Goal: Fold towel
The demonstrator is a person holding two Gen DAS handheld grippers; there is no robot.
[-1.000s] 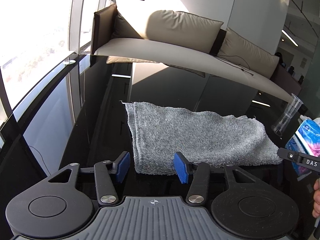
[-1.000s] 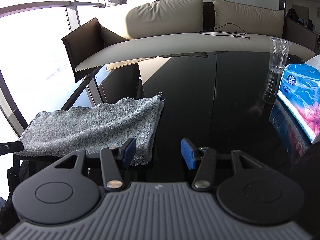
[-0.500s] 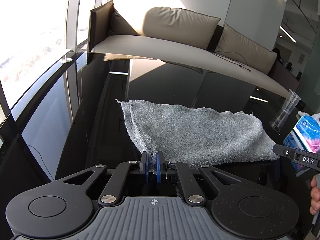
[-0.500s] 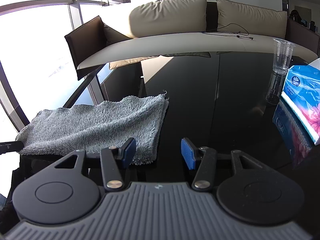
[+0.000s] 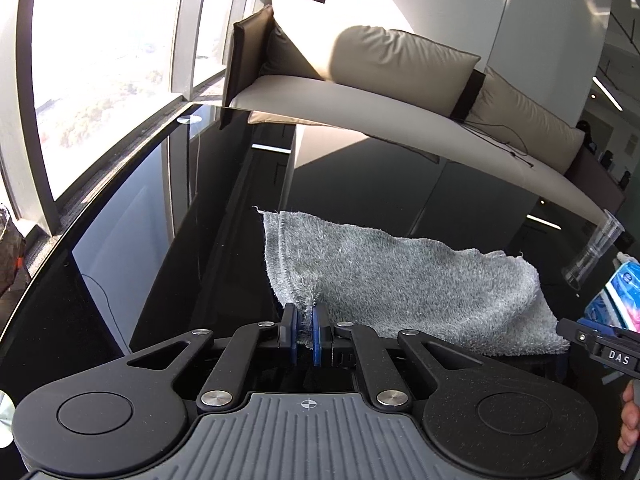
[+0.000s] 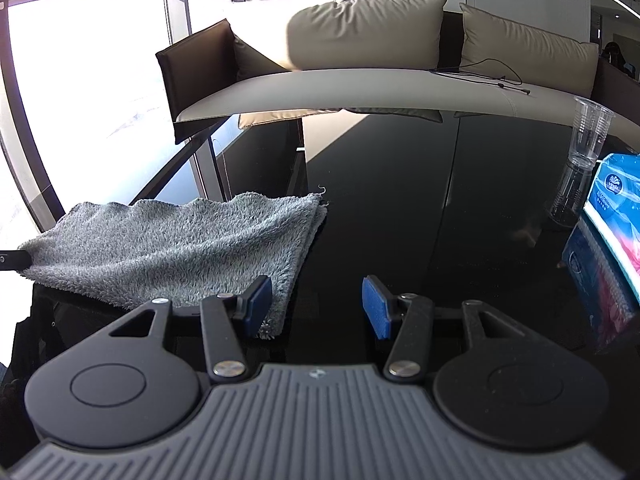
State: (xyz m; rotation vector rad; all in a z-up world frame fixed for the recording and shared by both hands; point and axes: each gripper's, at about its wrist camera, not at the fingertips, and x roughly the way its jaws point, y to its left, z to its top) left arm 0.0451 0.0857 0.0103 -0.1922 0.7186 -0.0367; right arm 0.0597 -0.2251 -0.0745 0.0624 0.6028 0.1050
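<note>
A grey fluffy towel (image 5: 400, 280), folded double, lies on the glossy black table (image 5: 168, 264). My left gripper (image 5: 305, 330) is shut on the towel's near left corner, and the cloth rises a little into the blue pads. In the right wrist view the same towel (image 6: 176, 252) lies at the left. My right gripper (image 6: 316, 306) stands open at the towel's near right corner, its left pad (image 6: 258, 306) over the cloth edge and its right pad over bare table. Nothing is pinched between them. The right gripper's tip (image 5: 600, 346) shows at the far right of the left view.
A clear plastic cup (image 6: 588, 136) and a blue tissue pack (image 6: 616, 216) stand at the table's right side. A beige sofa (image 6: 360, 88) with cushions runs behind the table. Tall windows (image 5: 100, 60) line the left. A person's fingers (image 5: 630, 420) hold the right gripper's handle.
My left gripper went from open to shut on the towel's near left corner and then lifted it slightly. The right gripper stayed open and almost still.
</note>
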